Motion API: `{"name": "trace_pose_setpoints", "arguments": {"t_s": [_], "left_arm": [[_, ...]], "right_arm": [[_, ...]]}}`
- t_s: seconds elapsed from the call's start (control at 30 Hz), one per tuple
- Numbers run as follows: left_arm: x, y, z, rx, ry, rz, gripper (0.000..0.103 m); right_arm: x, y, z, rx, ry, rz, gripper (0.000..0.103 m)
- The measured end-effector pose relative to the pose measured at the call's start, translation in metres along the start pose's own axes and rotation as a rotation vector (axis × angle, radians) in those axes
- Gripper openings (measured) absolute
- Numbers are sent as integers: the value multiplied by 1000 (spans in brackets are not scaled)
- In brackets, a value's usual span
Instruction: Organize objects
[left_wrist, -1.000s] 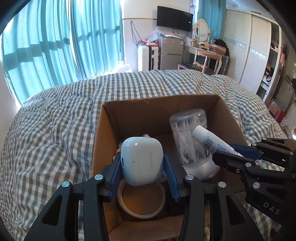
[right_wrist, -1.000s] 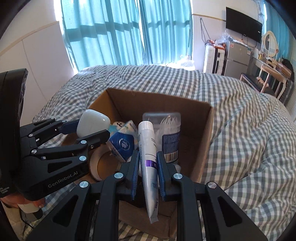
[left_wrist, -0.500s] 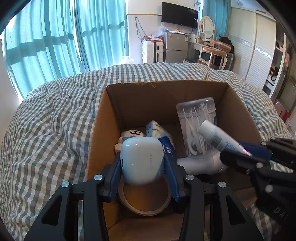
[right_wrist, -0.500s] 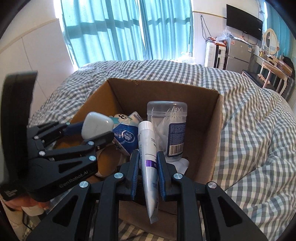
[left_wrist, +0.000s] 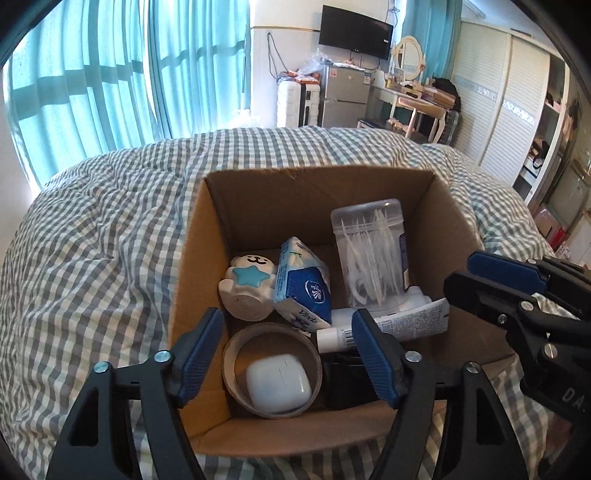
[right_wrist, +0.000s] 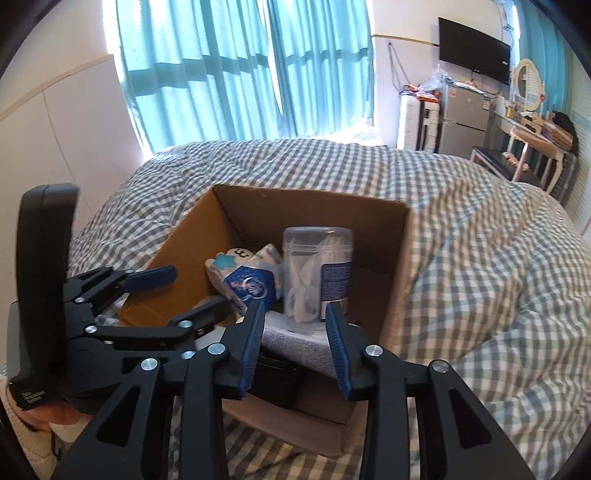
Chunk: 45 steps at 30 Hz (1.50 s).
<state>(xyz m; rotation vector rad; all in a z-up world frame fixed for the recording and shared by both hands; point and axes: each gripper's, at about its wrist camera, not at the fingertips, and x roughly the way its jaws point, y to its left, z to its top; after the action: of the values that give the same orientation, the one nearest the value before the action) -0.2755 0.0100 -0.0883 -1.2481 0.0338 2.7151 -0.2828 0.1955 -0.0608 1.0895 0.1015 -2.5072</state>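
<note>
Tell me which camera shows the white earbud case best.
The left wrist view: the rounded white earbud case lies in full sight inside the brown cardboard tape ring in the box. The right wrist view hides it behind the left tongs.

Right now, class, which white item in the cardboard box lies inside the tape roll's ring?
The white earbud case: it sits inside the tape roll, unlike the tube or star figurine beside it.

Brown cardboard box (left_wrist: 192, 280), white earbud case (left_wrist: 277, 383), grey-and-white checked bedspread (left_wrist: 92, 240), teal curtains (left_wrist: 92, 81)
</note>
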Motion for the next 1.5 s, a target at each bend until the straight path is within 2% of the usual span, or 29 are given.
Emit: {"name": "trace_pose_setpoints", "arguments": {"t_s": [0.07,0.13,0.3,0.37,0.43,0.67,0.87,0.93,1.0,1.17,1.3,1.4,1.5], "left_arm": [[-9,-1,2,1,-8,16,85],[-19,-2,5,14,-27,44,90],[-40,-5,17,68,-89,115,91],[-49,-7,21,85,-124,147,96],[-59,-7,26,83,-156,175,97],[-103,-2,37,26,-281,177,99],[-146,-6,31,-2,-374,135,102],[-159,-13,28,-1,-393,139,102],[-174,-16,25,3,-417,156,103],[-210,-23,15,3,-488,183,103],[-230,-28,4,-13,-531,186,103],[-239,-30,-13,-37,-543,177,103],[-243,-35,-34,-28,-560,207,103]], "right_arm": [[-7,-1,3,8,-13,-12,50],[-17,-3,6,13,-37,-26,53],[-36,-8,15,12,-115,-113,77],[-43,-11,19,21,-145,-132,80],[-53,-14,24,33,-179,-144,83],[-103,-15,30,98,-301,-147,96],[-151,-5,17,83,-394,-203,100],[-169,0,10,66,-435,-243,100],[-185,2,2,72,-467,-247,100],[-210,9,-10,67,-464,-262,101],[-232,13,-24,61,-509,-283,101],[-246,11,-44,81,-547,-272,101],[-248,9,-66,84,-554,-286,101]]}}
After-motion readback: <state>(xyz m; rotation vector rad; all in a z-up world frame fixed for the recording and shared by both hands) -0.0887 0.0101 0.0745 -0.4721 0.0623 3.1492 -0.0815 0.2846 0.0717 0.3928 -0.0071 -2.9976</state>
